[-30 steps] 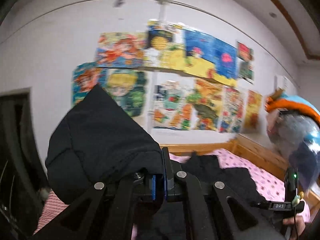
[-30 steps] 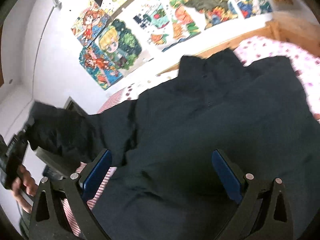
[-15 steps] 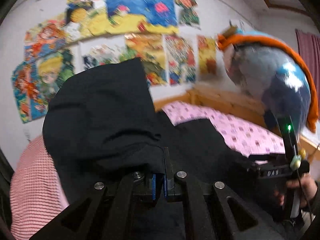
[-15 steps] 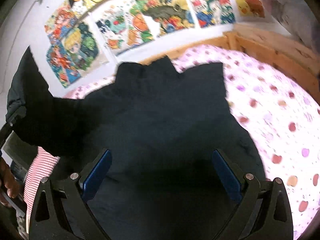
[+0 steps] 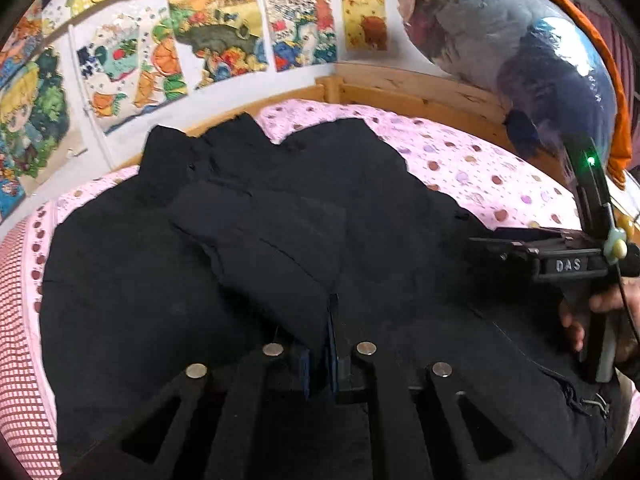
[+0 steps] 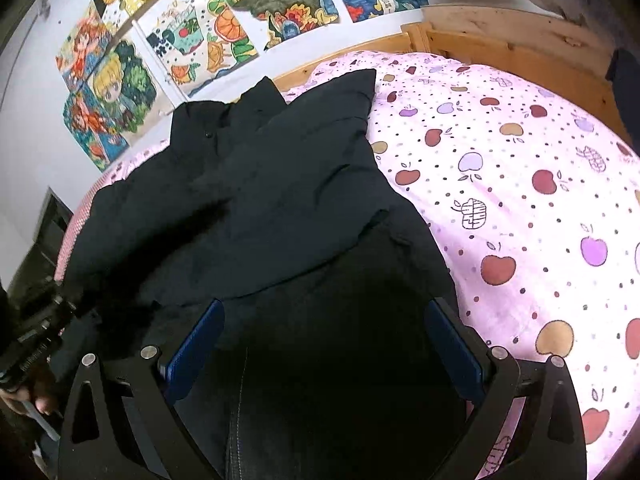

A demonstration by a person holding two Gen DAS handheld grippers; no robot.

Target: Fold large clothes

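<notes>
colourful cartoon posters (image 5: 216, 52) cover the white wall behind a wooden-framed bed (image 6: 500, 46), whose pink sheet printed with apples (image 6: 520, 184) carries a large black padded jacket (image 6: 280, 184). the jacket lies flat with its long axis running from the near edge toward the wall, collar end pointing at the posters. one black sleeve (image 5: 256, 256) is laid diagonally across the jacket's body, running from the left gripper (image 5: 320, 360) up toward the collar. that gripper's blue-padded fingers are pressed together, pinching the sleeve's cuff end just above the jacket body. the right gripper (image 6: 324, 344) hovers low over the jacket's near end, its blue pads spread wide with dark fabric lying between them but not clamped. in the left wrist view the right gripper's black body sits over the jacket's right side, near a grey padded bundle with orange trim (image 5: 520, 40).
</notes>
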